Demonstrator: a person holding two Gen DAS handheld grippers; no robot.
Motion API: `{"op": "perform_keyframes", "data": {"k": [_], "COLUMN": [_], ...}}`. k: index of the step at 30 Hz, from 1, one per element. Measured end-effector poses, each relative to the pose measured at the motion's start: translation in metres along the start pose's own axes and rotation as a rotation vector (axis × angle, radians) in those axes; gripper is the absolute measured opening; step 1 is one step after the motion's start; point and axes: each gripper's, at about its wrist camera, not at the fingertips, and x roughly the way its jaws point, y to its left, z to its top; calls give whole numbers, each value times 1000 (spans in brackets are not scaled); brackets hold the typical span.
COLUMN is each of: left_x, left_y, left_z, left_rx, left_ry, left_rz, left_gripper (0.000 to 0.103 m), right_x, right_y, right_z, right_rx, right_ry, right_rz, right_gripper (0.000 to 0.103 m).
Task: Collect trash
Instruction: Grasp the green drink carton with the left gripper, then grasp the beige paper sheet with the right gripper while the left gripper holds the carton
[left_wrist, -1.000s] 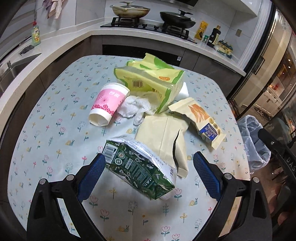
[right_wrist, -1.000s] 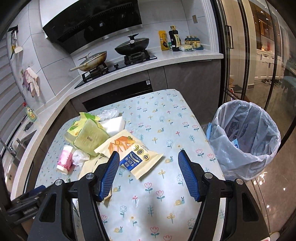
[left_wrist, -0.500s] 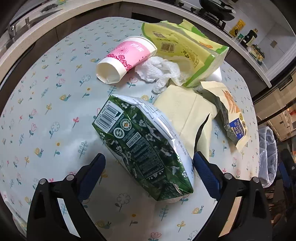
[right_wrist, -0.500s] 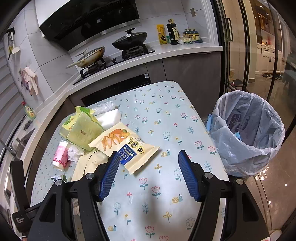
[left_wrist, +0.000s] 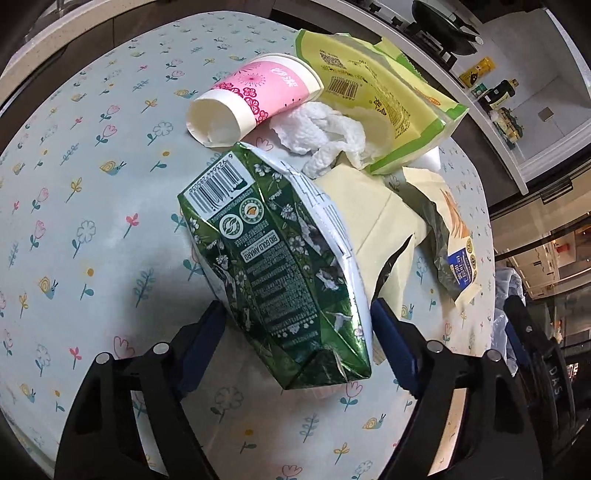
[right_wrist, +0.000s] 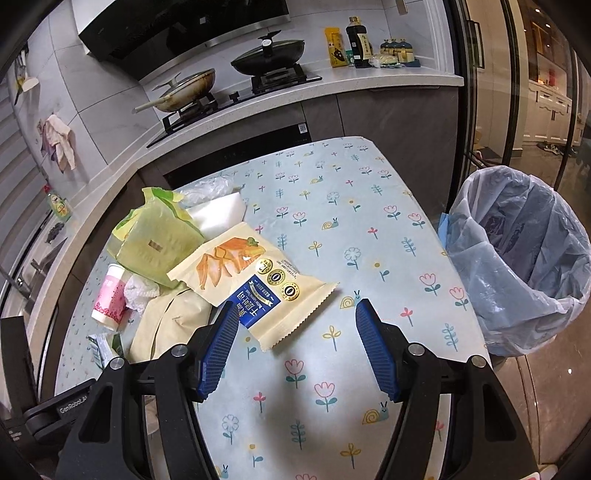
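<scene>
A crumpled green carton (left_wrist: 273, 258) lies on the flowered table (left_wrist: 92, 221), and my left gripper (left_wrist: 295, 306) is closing on it, its blue pads meeting the carton's two long sides. Behind the carton lie a pink paper cup (left_wrist: 258, 96), a crumpled tissue (left_wrist: 321, 129), a yellow-green bag (left_wrist: 380, 99) and a flat beige bag (left_wrist: 380, 229). My right gripper (right_wrist: 297, 305) hovers open over the table, nothing gripped. The corner of an orange-and-blue snack bag (right_wrist: 251, 280) lies just past its left finger.
A bin lined with a pale plastic bag (right_wrist: 524, 266) stands on the floor off the table's right edge. A white block (right_wrist: 221, 212) lies behind the bags. A counter with stove and pans (right_wrist: 229, 96) runs beyond the table.
The left gripper came down and rolled over the green carton, and its jaws narrowed onto the carton's sides. The right gripper sank toward the table and the snack bag.
</scene>
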Motion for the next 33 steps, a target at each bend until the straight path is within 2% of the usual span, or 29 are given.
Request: {"op": "perform_keyframes", "data": {"k": [5,13,19,22,33], "left_x": [-7,-16,-27,-33,-41], "left_y": [-2,10,5,6,13], "left_z": [1,3,-1,-3,4], "left_rx": [56,100,209,253,287], "left_ry": [-31,-23,-61,-83,-123], "left_rz": [34,27,31,34,15], "left_gripper": [72,71,68,67,65], "right_x": [18,35,57,54,28], "right_y": [6,17,27,30,70], "right_z": [2,28,36,34,-5], "right_rx": [-23,-41,-71,-61,-109], "right_ry": [26,21,51,48,73], "right_rz": [-2,10,9,23,119], "right_gripper": [64,64,66,66,66]}}
